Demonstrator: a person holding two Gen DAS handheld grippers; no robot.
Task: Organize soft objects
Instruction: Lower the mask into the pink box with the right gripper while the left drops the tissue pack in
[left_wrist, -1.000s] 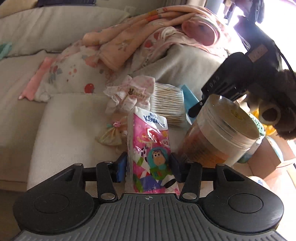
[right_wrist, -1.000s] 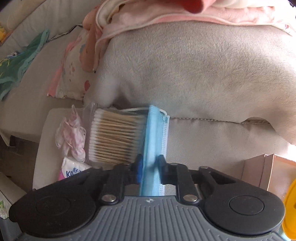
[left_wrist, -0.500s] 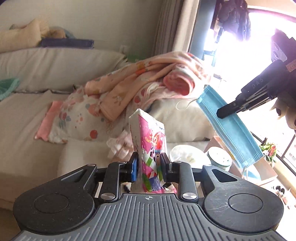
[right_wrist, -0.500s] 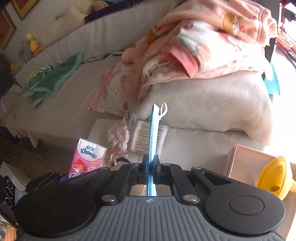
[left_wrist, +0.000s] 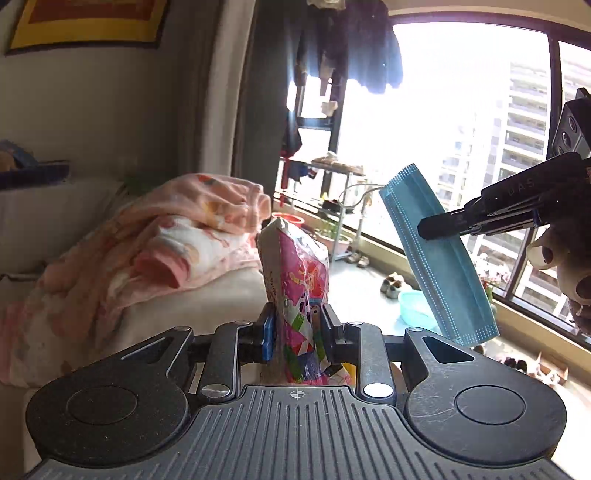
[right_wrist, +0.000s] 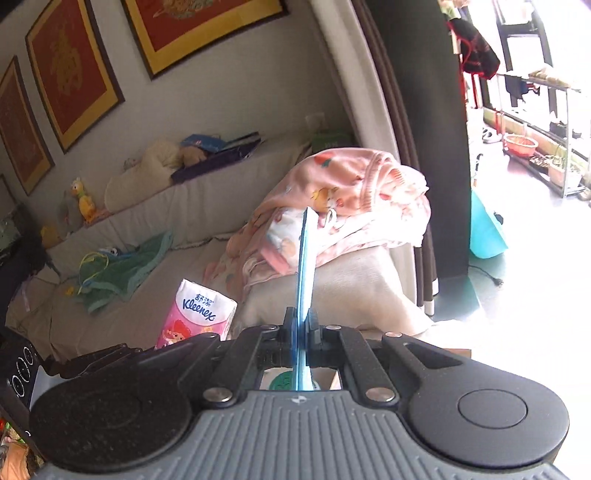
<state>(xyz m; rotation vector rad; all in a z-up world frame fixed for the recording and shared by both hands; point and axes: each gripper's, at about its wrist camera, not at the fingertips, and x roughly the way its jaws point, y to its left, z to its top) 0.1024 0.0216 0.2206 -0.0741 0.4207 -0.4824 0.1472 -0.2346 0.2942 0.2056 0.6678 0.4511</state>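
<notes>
My left gripper (left_wrist: 293, 326) is shut on a pink Kleenex tissue pack (left_wrist: 295, 288), which stands upright between the pads, lifted well above the sofa. The same tissue pack (right_wrist: 197, 314) shows at lower left in the right wrist view. My right gripper (right_wrist: 301, 325) is shut on a blue face mask (right_wrist: 306, 258), seen edge-on. In the left wrist view that face mask (left_wrist: 439, 266) hangs slanted at the right, pinched by the right gripper's black fingers (left_wrist: 454, 223).
A pile of pink blankets (left_wrist: 177, 236) lies on the cream sofa arm (right_wrist: 351, 288). A green cloth (right_wrist: 118, 269) and soft toys (right_wrist: 85, 201) lie on the long sofa. Framed pictures (right_wrist: 74, 66) hang above. A bright window and balcony rack (left_wrist: 332, 184) are at right.
Both grippers rose from the sofa seat, carrying the tissue pack and the mask up. The left jaws closed tight on the pack. The swab box and jar dropped out of view.
</notes>
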